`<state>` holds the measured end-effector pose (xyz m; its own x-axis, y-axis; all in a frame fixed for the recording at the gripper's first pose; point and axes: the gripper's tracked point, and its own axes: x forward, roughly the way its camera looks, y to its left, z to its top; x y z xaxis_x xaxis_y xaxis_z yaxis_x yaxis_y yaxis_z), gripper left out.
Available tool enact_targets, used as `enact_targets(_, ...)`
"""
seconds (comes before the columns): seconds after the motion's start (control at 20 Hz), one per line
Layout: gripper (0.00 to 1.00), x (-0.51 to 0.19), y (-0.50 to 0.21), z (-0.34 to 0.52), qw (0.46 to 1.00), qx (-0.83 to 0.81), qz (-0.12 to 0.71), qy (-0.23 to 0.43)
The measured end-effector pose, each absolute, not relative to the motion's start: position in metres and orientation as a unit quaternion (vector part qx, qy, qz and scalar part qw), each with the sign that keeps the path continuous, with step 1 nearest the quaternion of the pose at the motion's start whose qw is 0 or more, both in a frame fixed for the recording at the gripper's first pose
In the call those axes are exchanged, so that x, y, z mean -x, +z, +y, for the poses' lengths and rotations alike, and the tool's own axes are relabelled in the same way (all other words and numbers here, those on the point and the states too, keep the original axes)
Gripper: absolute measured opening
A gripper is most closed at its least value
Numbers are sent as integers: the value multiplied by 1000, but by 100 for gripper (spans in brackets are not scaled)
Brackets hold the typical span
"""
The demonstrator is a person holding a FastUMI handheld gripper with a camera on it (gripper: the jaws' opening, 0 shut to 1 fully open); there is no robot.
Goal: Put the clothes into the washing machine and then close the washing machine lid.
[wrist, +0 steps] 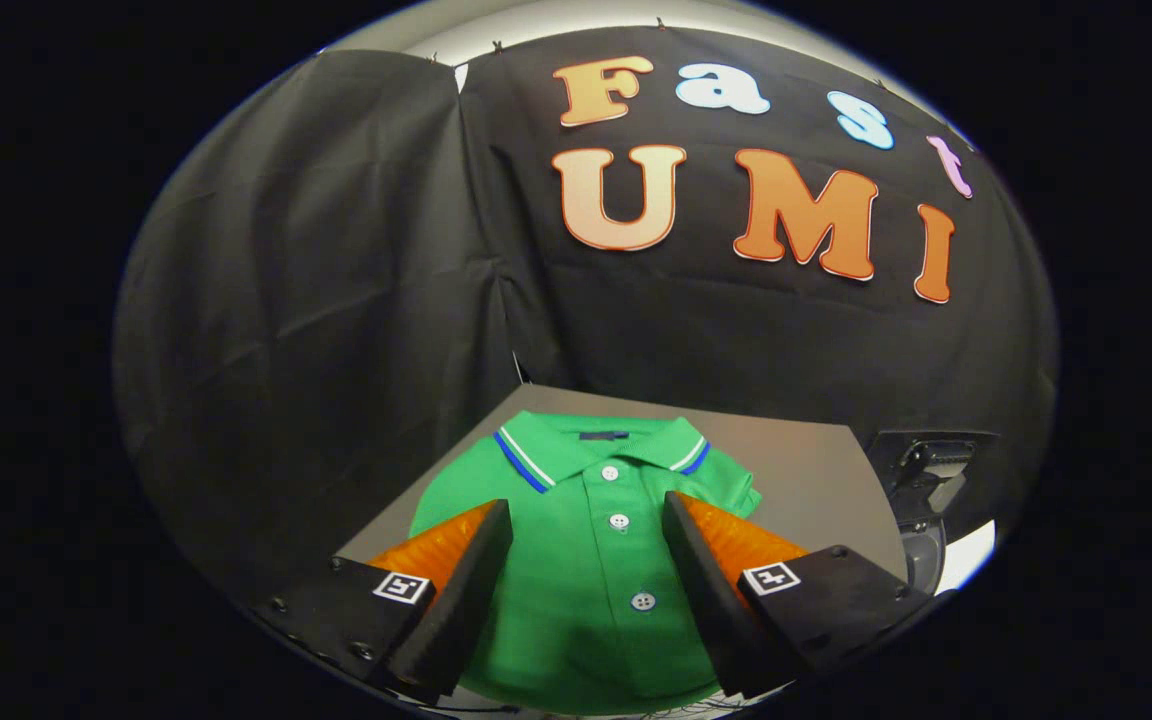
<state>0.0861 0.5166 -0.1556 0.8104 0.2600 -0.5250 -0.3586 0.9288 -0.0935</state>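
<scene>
No readable text: the green polo shirt's (pixel 596 560) dark neck label (pixel 603 436) is too small to read.

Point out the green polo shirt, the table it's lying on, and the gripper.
green polo shirt (pixel 586 560), gripper view, on the button placket between the fingers.
table (pixel 816 470), gripper view, on the bare top beside the shirt's sleeve.
gripper (pixel 588 505), gripper view, midway between its fingertips, which stand open above the shirt.
</scene>
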Motion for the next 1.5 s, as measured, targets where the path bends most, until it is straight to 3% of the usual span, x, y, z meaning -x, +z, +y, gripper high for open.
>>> enact_targets(1.1,95,-94,-173,511,948,127,252,149)
enact_targets(1.3,87,-93,-174,510,948,127,253,147)
enact_targets(1.5,66,-92,-177,509,943,129,262,158)
